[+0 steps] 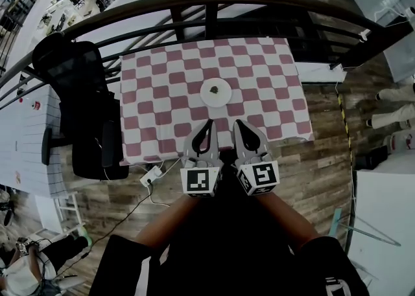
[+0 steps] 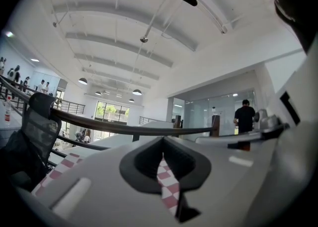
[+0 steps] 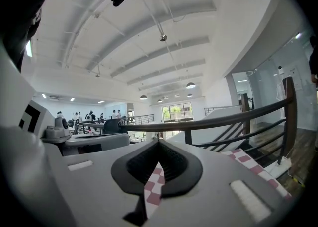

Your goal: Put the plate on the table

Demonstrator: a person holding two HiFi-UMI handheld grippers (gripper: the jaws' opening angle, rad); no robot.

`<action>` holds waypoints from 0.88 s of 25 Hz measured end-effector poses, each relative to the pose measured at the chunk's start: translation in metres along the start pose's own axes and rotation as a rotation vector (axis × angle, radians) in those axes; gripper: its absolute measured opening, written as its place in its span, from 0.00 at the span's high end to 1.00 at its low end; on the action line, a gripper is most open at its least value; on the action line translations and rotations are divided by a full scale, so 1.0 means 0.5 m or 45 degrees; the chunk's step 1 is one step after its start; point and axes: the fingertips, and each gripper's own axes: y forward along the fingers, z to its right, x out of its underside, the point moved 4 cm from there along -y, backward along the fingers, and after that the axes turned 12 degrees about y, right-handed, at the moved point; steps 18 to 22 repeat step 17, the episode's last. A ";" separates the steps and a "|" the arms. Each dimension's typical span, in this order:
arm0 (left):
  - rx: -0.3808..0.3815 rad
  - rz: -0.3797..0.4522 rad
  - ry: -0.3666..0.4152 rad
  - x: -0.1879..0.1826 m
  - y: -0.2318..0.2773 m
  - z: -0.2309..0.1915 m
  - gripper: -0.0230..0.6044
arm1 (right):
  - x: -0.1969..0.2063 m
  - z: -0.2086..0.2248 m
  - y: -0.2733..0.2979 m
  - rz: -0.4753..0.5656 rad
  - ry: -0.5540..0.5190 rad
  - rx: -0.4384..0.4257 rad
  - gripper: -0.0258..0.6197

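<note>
A white plate [image 1: 216, 92] with a small dark item [image 1: 214, 88] on it lies near the middle of the table, on the pink-and-white checked cloth [image 1: 259, 61]. My left gripper [image 1: 208, 124] and right gripper [image 1: 237, 124] hang side by side over the table's front edge, short of the plate. Both are shut and hold nothing. In the left gripper view the left gripper [image 2: 163, 143] has its jaws together, with only a strip of checked cloth [image 2: 167, 186] showing below. The right gripper view shows the right gripper [image 3: 159, 144] the same way, above the cloth [image 3: 153, 187].
A black office chair [image 1: 84, 113] stands against the table's left side. A dark curved railing [image 1: 207, 2] runs behind the table. A white power strip [image 1: 152, 176] with a cable lies on the wooden floor at the front left. A person's legs [image 1: 395, 114] stand at the right.
</note>
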 end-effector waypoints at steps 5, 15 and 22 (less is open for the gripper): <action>0.010 0.000 0.028 0.000 0.002 0.007 0.95 | 0.001 0.000 -0.001 0.002 -0.009 0.007 0.96; 0.038 -0.021 -0.009 0.004 0.020 0.021 0.95 | -0.004 0.016 0.003 0.012 -0.016 0.022 0.96; 0.046 -0.023 -0.011 0.003 0.024 0.025 0.95 | -0.009 0.021 0.003 0.017 -0.016 0.026 0.96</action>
